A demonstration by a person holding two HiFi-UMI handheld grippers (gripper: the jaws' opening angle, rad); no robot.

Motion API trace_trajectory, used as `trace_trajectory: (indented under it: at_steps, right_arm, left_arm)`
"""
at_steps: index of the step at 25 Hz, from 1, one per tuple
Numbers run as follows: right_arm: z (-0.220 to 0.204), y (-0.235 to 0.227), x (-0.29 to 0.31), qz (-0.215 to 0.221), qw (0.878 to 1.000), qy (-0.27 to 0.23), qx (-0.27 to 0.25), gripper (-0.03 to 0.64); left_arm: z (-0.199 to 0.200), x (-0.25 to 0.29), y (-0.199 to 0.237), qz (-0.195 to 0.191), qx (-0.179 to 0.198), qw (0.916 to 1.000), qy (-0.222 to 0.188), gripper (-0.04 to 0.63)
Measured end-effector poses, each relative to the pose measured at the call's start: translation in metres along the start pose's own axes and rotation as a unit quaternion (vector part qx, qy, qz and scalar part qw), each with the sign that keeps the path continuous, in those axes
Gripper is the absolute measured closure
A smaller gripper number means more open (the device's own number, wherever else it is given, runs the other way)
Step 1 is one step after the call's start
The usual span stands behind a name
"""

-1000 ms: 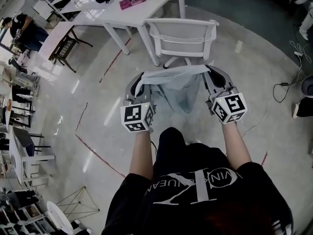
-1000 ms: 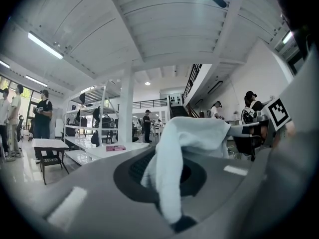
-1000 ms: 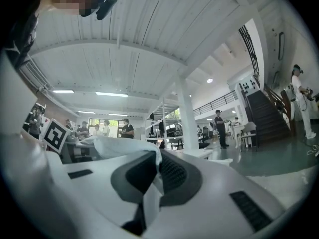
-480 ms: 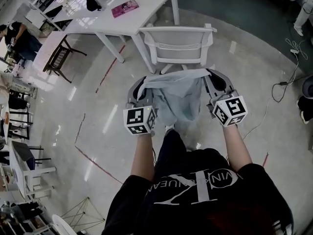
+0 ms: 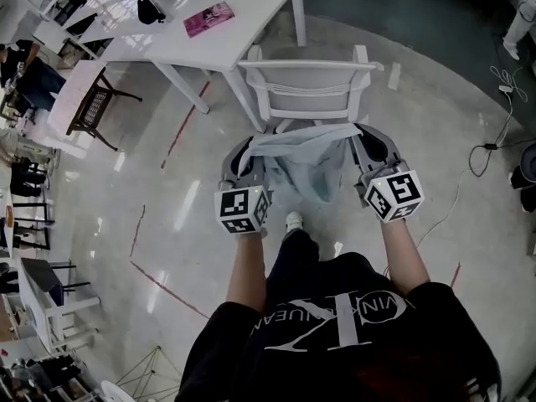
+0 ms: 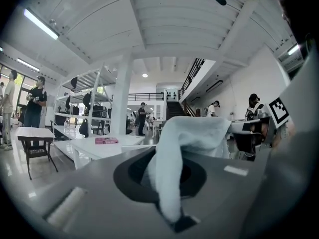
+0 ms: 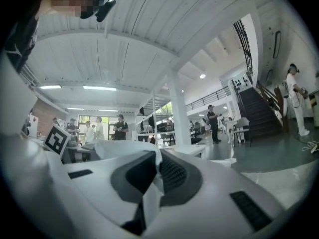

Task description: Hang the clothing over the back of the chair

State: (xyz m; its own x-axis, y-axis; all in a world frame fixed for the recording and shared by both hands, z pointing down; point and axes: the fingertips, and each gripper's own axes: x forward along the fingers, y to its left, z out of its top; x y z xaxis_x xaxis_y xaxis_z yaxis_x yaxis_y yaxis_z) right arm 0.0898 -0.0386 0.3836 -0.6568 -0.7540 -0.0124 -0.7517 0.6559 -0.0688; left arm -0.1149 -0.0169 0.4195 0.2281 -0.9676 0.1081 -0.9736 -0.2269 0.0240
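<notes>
A pale blue-grey garment (image 5: pixel 303 157) hangs stretched between my two grippers, just in front of the back of a white chair (image 5: pixel 310 86). My left gripper (image 5: pixel 244 152) is shut on the garment's left edge, and the cloth (image 6: pixel 174 168) shows pinched between its jaws in the left gripper view. At the other end my right gripper (image 5: pixel 362 144) is shut on the right edge, where a fold of fabric (image 7: pixel 149 193) sits in the jaws. The top edge of the garment lies near the chair's backrest, slightly short of it. Below that edge the cloth sags between my arms.
A white table (image 5: pixel 209 23) with a pink booklet (image 5: pixel 208 18) stands beyond the chair to the left. A dark stool (image 5: pixel 88 107) stands at the left. Cables (image 5: pixel 494 141) lie on the floor at the right. People stand in the hall's background.
Both grippers have carried the garment forward toward the chair, and the chair's back now lies closer to the cloth's top edge. Both grips are unchanged.
</notes>
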Motion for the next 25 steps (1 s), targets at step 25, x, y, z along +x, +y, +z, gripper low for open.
trace_trajectory:
  at_steps: [25]
  right_arm:
    - [0.009,-0.056,0.133,-0.092,0.995,-0.015,0.031,0.601]
  left_arm:
    - [0.026,0.161,0.078,-0.112,0.002,0.9937,0.000,0.577]
